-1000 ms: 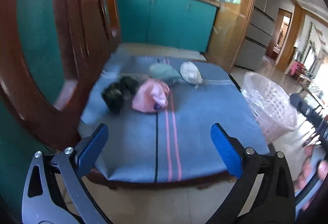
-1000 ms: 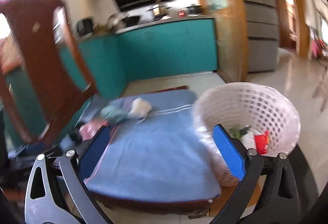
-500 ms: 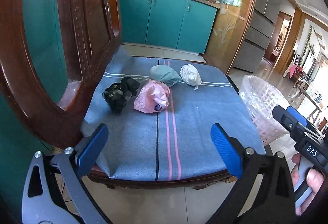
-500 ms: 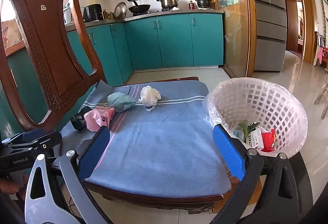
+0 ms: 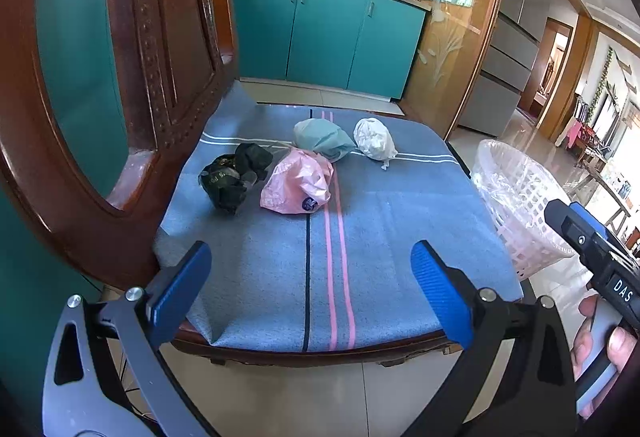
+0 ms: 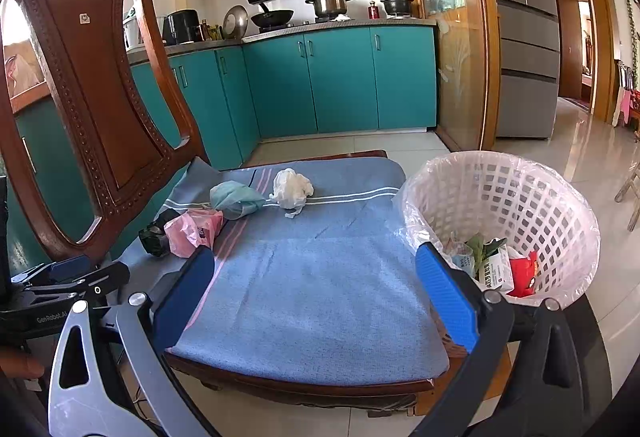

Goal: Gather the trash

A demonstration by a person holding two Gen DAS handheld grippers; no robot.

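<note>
Several crumpled bags lie on the blue cushion (image 5: 360, 237) of a wooden chair: a black one (image 5: 232, 177), a pink one (image 5: 298, 183), a teal one (image 5: 324, 139) and a white one (image 5: 374, 139). They also show in the right wrist view: black (image 6: 154, 235), pink (image 6: 192, 229), teal (image 6: 236, 199), white (image 6: 290, 189). A white lattice basket (image 6: 532, 197) lined with clear plastic stands right of the chair and holds some trash. My left gripper (image 5: 310, 289) and right gripper (image 6: 314, 293) are open and empty, both hovering before the cushion's front edge.
The chair's carved backrest (image 5: 132, 77) rises at the left. Teal kitchen cabinets (image 6: 340, 81) and a grey fridge (image 6: 524, 37) stand behind. Tiled floor (image 6: 592, 165) lies around the chair and basket. The basket also shows in the left wrist view (image 5: 520, 197).
Both views have steadied from blur and drawn slightly nearer the chair. The bags and basket have not moved. Both grippers stay open.
</note>
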